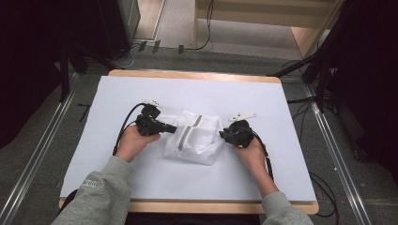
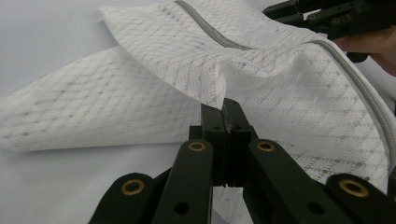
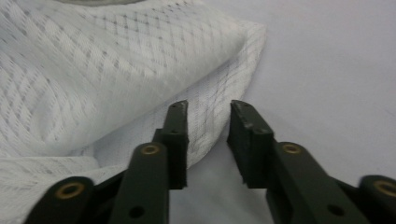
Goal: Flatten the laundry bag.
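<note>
Left gripper (image 2: 225,116) already pinches the mesh bag (image 1: 195,136), right gripper (image 3: 208,140) fingers still gape around its edge, no lift yet

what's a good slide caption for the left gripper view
Left tongs shut on a fold of the white mesh bag with a grey zipper, on the white table.

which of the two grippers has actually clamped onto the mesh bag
The left gripper: its jaws are pressed together on a fold of the white mesh bag. The right gripper has a gap between its jaws, with the bag's edge just ahead.
</note>
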A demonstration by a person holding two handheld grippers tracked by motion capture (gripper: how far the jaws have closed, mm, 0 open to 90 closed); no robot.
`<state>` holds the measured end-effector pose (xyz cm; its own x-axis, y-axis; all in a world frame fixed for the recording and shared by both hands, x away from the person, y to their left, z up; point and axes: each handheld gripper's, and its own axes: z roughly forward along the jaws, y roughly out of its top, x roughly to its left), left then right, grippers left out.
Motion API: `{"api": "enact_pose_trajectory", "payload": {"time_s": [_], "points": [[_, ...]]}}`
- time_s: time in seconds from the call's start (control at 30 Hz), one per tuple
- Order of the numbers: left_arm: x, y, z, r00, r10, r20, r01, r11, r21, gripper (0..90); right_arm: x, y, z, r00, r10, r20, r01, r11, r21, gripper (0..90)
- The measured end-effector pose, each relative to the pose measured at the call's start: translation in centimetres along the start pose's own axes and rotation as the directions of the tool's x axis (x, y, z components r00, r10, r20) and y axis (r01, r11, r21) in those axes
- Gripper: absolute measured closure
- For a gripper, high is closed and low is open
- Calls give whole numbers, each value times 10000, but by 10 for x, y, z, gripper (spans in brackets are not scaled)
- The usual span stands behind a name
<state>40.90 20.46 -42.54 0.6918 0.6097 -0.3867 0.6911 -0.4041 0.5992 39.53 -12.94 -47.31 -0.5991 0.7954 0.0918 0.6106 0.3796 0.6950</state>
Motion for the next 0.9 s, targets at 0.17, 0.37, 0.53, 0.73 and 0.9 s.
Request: {"api": "enact_pose_trajectory", "payload": {"time_s": [0.17,0.37,0.53,0.73,0.9], "points": [[0,-5,-18,9999,-63,-95,60,9994,-327,900,-2,3,2,9997,157,-199,-156,9999,46,900],[2,-16,-44,9990,-258,-373,226,9963,-829,900,-8,9,-2,9995,306,49,-305,9994,-146,900],[7,-25,-60,9964,-570,-619,498,9925,-1118,900,-19,12,-10,9978,644,181,-634,9966,-526,900],[9,-37,-73,9923,-940,-801,824,9870,-1381,900,-30,17,-17,9958,886,217,-866,9930,-798,900],[4,-51,-79,9897,-1217,-759,1112,9852,-1305,900,-34,21,-20,9956,917,209,-895,9918,-916,900]]}}
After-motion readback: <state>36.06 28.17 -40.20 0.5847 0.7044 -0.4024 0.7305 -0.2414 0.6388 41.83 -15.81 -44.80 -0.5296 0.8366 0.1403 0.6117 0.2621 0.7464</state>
